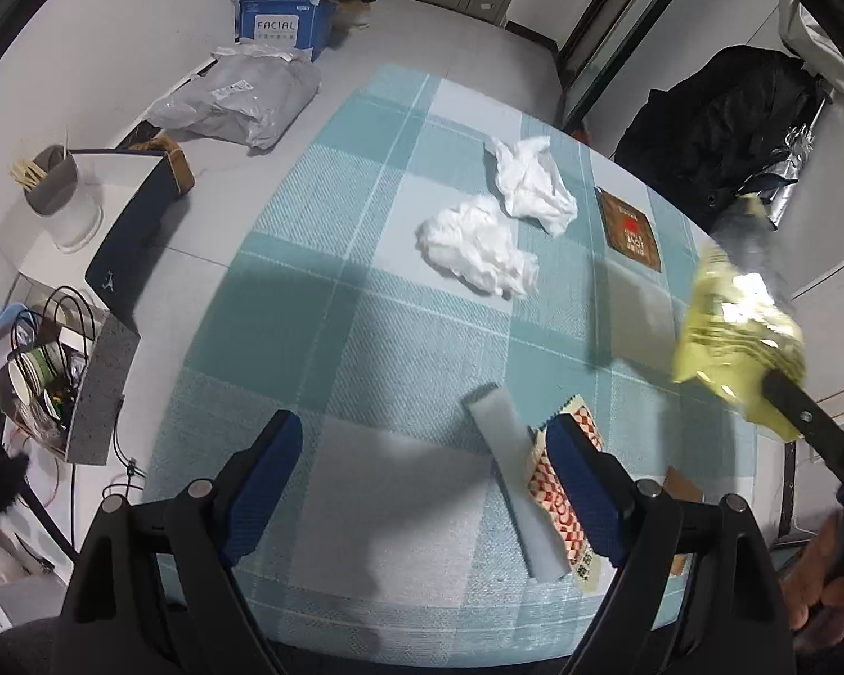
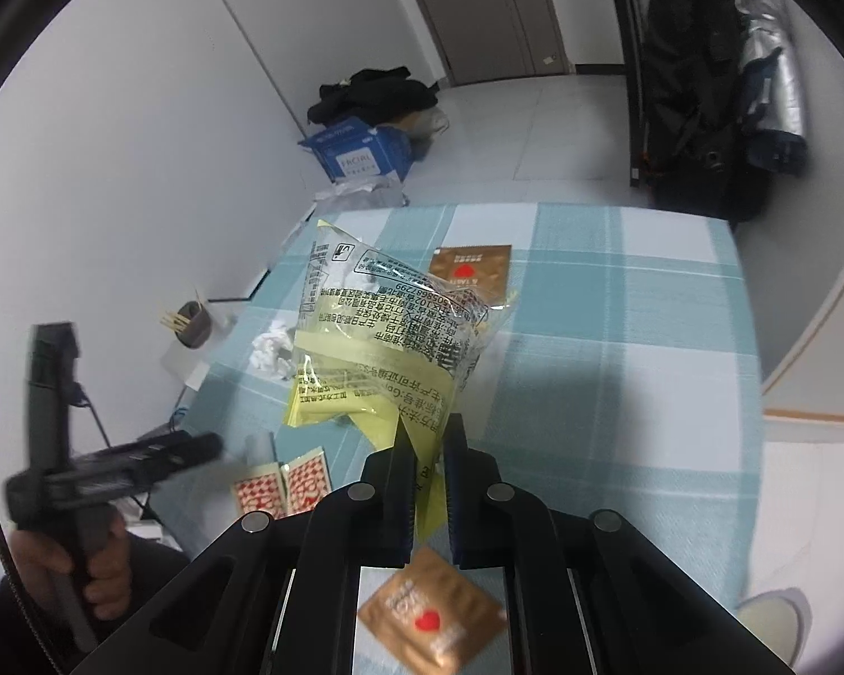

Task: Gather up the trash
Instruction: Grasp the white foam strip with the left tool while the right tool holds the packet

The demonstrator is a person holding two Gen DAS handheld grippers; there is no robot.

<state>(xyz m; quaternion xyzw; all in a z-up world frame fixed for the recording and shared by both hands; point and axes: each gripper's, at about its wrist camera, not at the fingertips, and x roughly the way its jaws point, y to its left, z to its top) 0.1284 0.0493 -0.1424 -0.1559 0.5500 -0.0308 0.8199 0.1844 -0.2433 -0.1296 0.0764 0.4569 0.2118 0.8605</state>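
My right gripper (image 2: 429, 439) is shut on a crumpled yellow and clear plastic wrapper (image 2: 382, 337) and holds it above the checked tablecloth (image 2: 619, 349); the wrapper also shows at the right of the left wrist view (image 1: 737, 326). My left gripper (image 1: 425, 439) is open and empty, low over the cloth (image 1: 321, 292). Its right finger is over a red-and-white sachet (image 1: 560, 512) beside a grey-white strip (image 1: 512, 461). Two crumpled white tissues (image 1: 478, 247) (image 1: 534, 180) and a brown sachet (image 1: 630, 230) lie farther off. Another brown sachet (image 2: 433, 616) lies under my right gripper.
Left of the table stand a grey cup with sticks (image 1: 50, 180) on a white box, a dark case (image 1: 135, 225) and a grey bag with bowls (image 1: 56, 371). A grey plastic bag (image 1: 236, 101) and blue carton (image 1: 278, 14) lie on the floor. A black coat (image 1: 720, 129) hangs at the right.
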